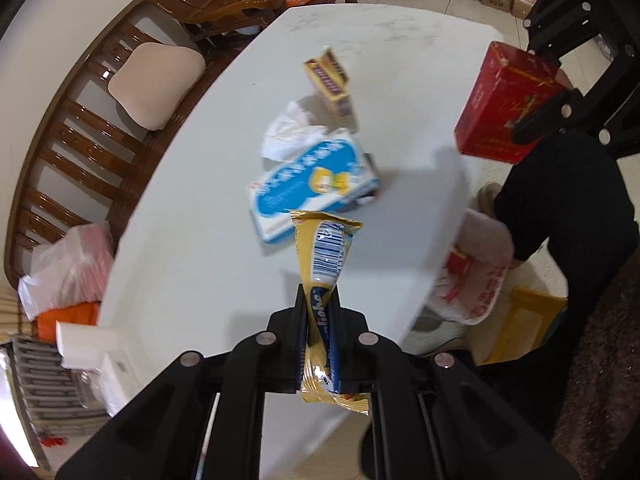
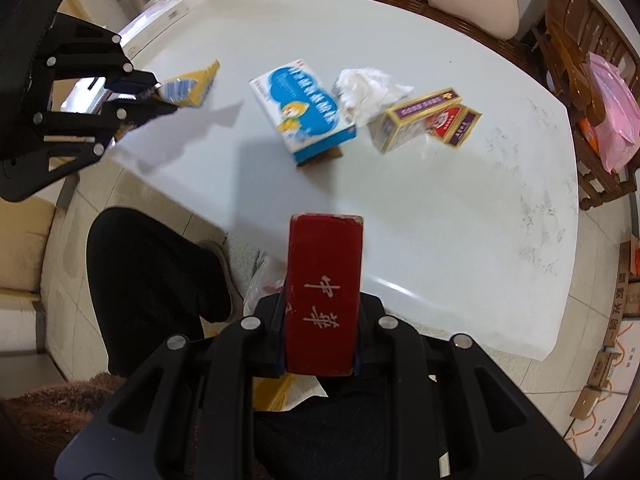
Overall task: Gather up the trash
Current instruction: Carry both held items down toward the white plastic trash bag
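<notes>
Left gripper: your left gripper (image 1: 318, 300) is clenched on the yellow wrapper (image 1: 325, 252); the wrapper is twisted between the fingers and hangs in the air above the white table (image 1: 192, 240).

Right gripper: your right gripper (image 2: 320, 320) is clamped on the red box (image 2: 324, 288), a pack with white characters, lifted over the near edge of the table.

Step in hand: I judge that both picks are done and you are in the carry step, because each tool has one piece of trash and neither piece touches the table.

Trash on the table: the blue and white box (image 2: 302, 110) lies in the middle; the crumpled tissue (image 2: 368, 88) is just beside it; the purple and gold box (image 2: 420, 118) is beyond the tissue, with a red and purple flap open.

Drop place: a white plastic bag (image 1: 472, 288) with red print sits on the floor near your leg, below the table edge. It looks like the trash bag, but I cannot tell for sure.

Next move: bring both tools down over the bag mouth and let go one at a time. The wrapper is light and may stick to a finger, so open wide.
</notes>
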Available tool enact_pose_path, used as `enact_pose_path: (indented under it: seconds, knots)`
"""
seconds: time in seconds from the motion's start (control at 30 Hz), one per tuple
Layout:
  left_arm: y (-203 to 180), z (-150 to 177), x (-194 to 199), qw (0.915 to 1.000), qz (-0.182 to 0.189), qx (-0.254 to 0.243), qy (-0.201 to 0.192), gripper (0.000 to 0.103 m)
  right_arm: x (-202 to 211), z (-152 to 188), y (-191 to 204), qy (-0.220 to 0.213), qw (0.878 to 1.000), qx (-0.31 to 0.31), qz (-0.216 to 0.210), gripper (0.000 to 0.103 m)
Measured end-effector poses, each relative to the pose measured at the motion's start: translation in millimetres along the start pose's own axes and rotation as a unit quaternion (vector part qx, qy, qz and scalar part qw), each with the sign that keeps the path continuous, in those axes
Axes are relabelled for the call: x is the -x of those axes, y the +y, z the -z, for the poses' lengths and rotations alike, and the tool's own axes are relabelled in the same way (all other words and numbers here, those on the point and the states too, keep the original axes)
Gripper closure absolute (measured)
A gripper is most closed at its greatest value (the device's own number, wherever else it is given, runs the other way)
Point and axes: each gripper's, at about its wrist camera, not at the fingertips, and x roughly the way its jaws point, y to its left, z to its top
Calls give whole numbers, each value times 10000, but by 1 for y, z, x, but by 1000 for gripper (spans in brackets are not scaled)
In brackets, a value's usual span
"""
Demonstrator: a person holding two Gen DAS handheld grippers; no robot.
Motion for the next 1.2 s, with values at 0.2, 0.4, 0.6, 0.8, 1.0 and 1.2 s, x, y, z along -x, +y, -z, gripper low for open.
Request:
enact_pose_path:
  seconds: [0.2,0.4,0.6,0.8,1.0,1.2]
  knots:
    - [-46,10,-3,9999,144,-49,-52,93,-1,26,18,-69,9997,210,-44,81]
    - [-81,24,-12,9988,460,117,-87,93,-15,54,32,-50,9993,355,-88,81]
    - [-115,33,-28,9973,685,227,-147,93,-38,78,38,-33,9992,404,-71,81]
    - [-137,39,-52,9940,938,501,-239,93,-78,92,40,30,9995,313,-8,81]
    - [-157,44,-85,9914,1102,682,-197,93,-116,105,41,-27,9996,231,137,81]
    - [-166,48,-130,9849,1388,1030,-27,93,-155,114,32,41,9999,0,92,81]
